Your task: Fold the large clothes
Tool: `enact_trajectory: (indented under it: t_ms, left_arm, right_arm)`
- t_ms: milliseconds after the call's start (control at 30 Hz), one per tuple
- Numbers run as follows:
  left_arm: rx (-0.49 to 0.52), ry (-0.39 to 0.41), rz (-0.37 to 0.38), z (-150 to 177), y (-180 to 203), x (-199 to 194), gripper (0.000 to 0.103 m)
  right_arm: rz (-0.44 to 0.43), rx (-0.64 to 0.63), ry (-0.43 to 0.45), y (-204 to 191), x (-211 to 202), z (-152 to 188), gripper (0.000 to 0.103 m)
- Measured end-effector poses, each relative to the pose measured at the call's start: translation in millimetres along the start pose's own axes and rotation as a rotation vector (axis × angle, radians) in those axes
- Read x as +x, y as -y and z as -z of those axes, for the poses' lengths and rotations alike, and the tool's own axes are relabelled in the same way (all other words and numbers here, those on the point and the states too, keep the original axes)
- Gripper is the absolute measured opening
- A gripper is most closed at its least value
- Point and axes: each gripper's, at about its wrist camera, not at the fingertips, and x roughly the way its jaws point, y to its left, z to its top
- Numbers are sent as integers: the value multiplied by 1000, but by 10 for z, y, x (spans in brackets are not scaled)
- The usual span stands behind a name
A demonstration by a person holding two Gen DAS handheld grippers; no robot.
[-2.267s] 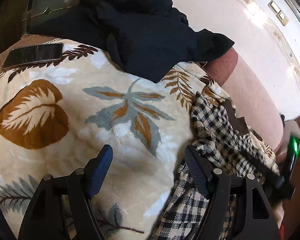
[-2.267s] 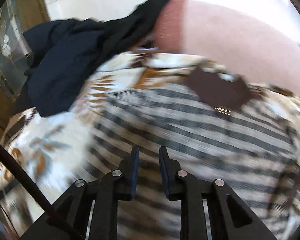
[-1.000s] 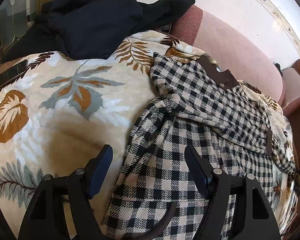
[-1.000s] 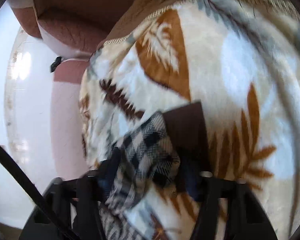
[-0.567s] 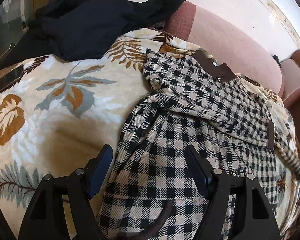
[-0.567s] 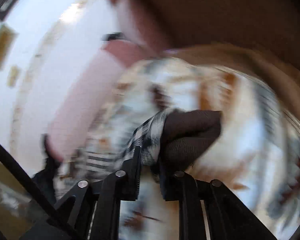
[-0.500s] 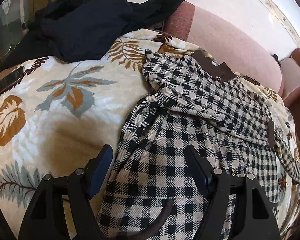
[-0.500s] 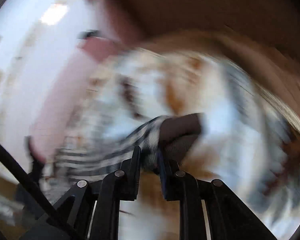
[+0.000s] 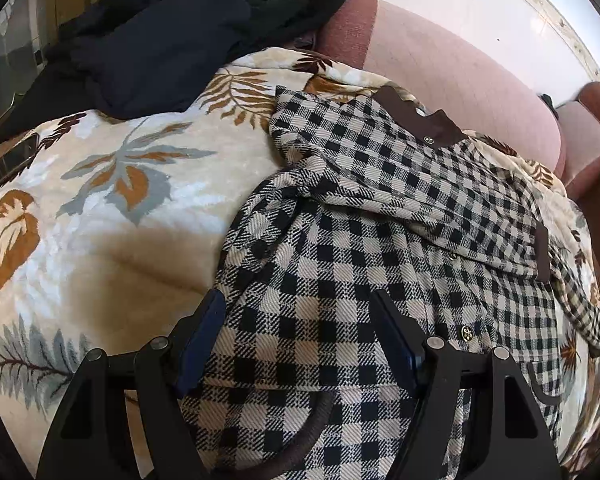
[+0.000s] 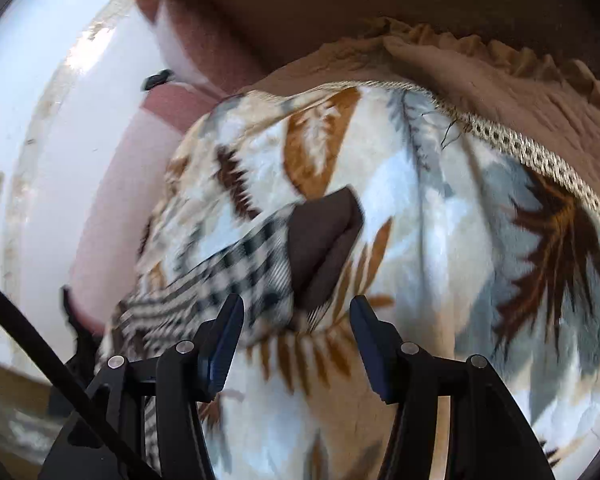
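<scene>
A black-and-cream checked coat [image 9: 380,216] with a brown collar [image 9: 420,120] lies spread on a leaf-print blanket [image 9: 112,184] over a sofa. My left gripper [image 9: 300,320] is open and hovers just above the coat's lower left part, its jaws apart with checked cloth below them. In the right wrist view the coat's sleeve [image 10: 236,272] with its brown cuff [image 10: 324,240] lies loose on the blanket [image 10: 460,240]. My right gripper [image 10: 296,320] is open just behind the cuff and holds nothing.
A heap of dark navy clothes [image 9: 172,32] lies at the back left of the blanket. A phone [image 9: 8,160] lies at the far left edge. The pink sofa back [image 9: 460,80] and armrest [image 9: 592,136] run behind and right. The blanket's lace edge [image 10: 540,156] lies near the right gripper.
My right gripper was shut on the brown cuff and has opened, letting the sleeve drop onto the blanket. The left gripper has stayed open over the coat, almost still.
</scene>
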Motion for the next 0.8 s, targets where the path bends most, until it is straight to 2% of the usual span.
enact_trajectory:
  t_ms: [67,133,167,200,267,367,467,500,533,567,633,700,800]
  left_arm:
    - [-6,1,-1,0,2,-4,73]
    - [-15,-1,1,-8,-13,-7,73]
    - [-22,-4,4,-13,-21,-3,73]
    - [-27,-8,8,-17,-30,2,73]
    - [-36,-21,20,-20,-32,30,73]
    - [-8,-23,14,9,20,47,73]
    - [72,8,-15,133,133,-25,73]
    - [93,15,-23,180,164,-53,73]
    - [107,10,-29,232,202,-85,73]
    - [108,1,-25,267,232,-114,73]
    - [105,-12,5,334,313,-212,73]
    - [130,-7,18,419,448,-360,73]
    - [168,8,12,516,642,-552,73]
  right_arm:
    - [50,53,34,70,65,-99,59]
    - [21,112,43,128,118,-195,53]
    - [3,118,42,138,122,-227,46]
    - [-3,106,43,134,125,-262,36]
    - [10,39,26,30,168,-311,32]
    - [17,3,-42,-49,391,-362,31]
    - [-24,20,-89,4,571,-386,31]
    - [-42,18,-108,2,615,-390,22]
    - [-64,7,-130,-21,637,-390,9]
    - [-63,-18,-122,-57,596,-394,5]
    - [-63,-74,-74,-142,437,-427,4]
    - [-100,-63,-21,-99,187,-536,4]
    - [-110,-32,65,48,-153,-691,4]
